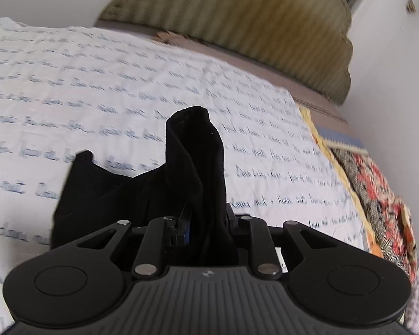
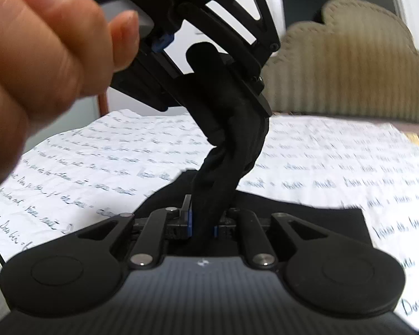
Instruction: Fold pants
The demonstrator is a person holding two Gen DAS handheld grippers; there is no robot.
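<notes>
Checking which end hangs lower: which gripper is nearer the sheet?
Right. The right gripper clamps the pants low over the sheet. The left gripper grips them higher up, and the cloth rises to it.

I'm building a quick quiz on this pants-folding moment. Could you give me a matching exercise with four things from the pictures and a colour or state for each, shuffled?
Things:
1. pants
2. bedspread
3. headboard
4. left tool

Descriptions:
A. olive, ribbed and scalloped
B. white with blue handwriting print
C. black, bunched
D. shut on fabric, gripped by a hand

Pairs: 1-C, 2-B, 3-A, 4-D
</notes>
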